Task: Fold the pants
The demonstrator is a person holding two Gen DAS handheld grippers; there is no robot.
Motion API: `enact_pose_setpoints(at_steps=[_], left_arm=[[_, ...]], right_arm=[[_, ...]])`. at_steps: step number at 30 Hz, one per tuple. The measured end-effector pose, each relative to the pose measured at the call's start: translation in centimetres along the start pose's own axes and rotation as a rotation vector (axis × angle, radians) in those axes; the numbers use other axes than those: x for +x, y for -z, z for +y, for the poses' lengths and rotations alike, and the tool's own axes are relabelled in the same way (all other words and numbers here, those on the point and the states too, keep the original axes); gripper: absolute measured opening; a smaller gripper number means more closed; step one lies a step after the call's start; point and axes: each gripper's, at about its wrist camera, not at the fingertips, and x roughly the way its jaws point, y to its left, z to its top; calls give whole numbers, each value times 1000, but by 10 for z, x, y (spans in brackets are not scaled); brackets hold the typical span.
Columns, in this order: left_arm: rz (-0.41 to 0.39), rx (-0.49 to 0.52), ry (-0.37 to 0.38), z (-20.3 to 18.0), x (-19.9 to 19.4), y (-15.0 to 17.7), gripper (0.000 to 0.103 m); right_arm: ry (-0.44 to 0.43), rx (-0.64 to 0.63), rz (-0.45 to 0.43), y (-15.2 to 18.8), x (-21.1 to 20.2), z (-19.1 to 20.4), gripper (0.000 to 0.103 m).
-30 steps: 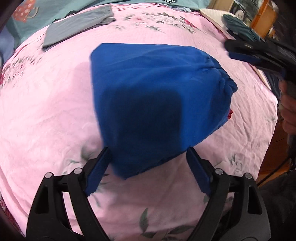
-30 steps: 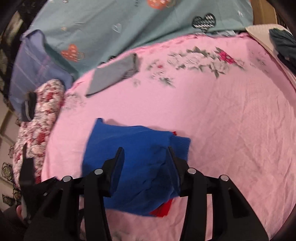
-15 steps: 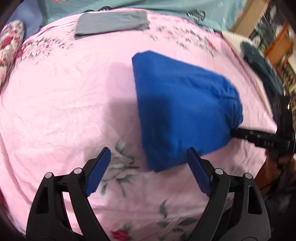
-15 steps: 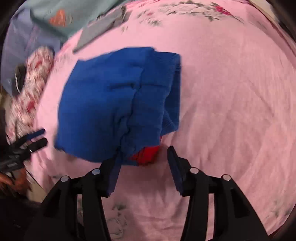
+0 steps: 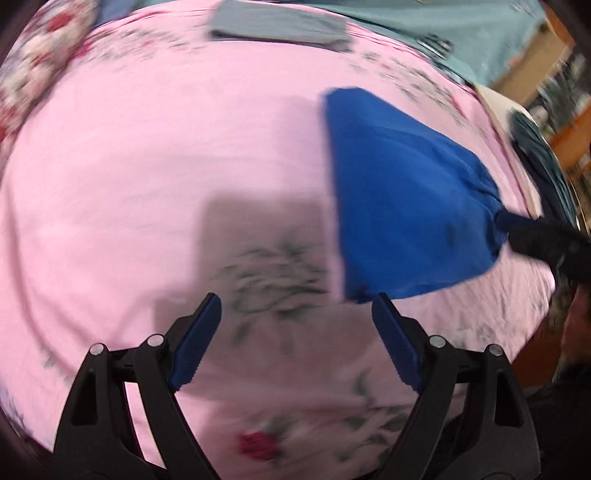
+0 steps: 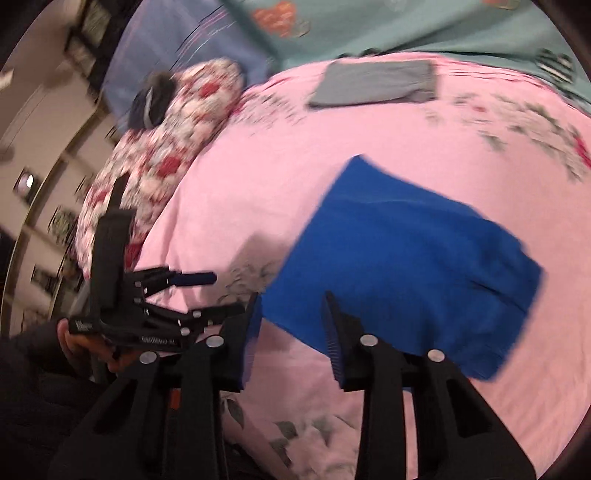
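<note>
Although both views are smeared by motion, the folding looks largely done, since the blue pants [image 5: 402, 206] lie as one compact, roughly square packet on the pink bedsheet [image 5: 147, 177] with no leg trailing loose. Reading the left wrist view from left to right, a floral pillow [image 5: 33, 70] sits at ten o'clock, a folded grey garment [image 5: 280, 26] lies at twelve o'clock, and the pants sit at two o'clock. The left gripper [image 5: 295, 336] hangs at six o'clock with its blue pads wide apart and nothing between them, just short of the packet's near corner. At three o'clock the right gripper [image 5: 517, 225] pinches the bunched edge of the pants; its own view shows cloth lying between its fingers [image 6: 334, 332], which stand only slightly parted, so I judge it clamped on that edge, though blur leaves some doubt. In that right wrist view the pants [image 6: 406, 266] fill the centre toward three o'clock, well apart from the grey garment at twelve. What seems left is small: settling the packet flat, smoothing the gathered edge, then letting go.
</note>
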Motion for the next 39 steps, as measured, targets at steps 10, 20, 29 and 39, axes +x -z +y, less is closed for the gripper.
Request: enact_pose_setpoints(at_steps=[10, 20, 29, 39], left_arm=[[-53, -71, -1, 28, -18, -3, 85], [-185, 84, 271, -71, -5, -45, 84], [-76, -29, 161, -76, 33, -31, 83], [-42, -215, 102, -66, 49, -11, 56]], right_arm=[[-17, 74, 131, -11, 38, -8, 31], [88, -21, 67, -123, 22, -62, 28], [89, -238, 354, -162, 103, -85, 41], [-99, -370, 483, -155, 128, -96, 32]])
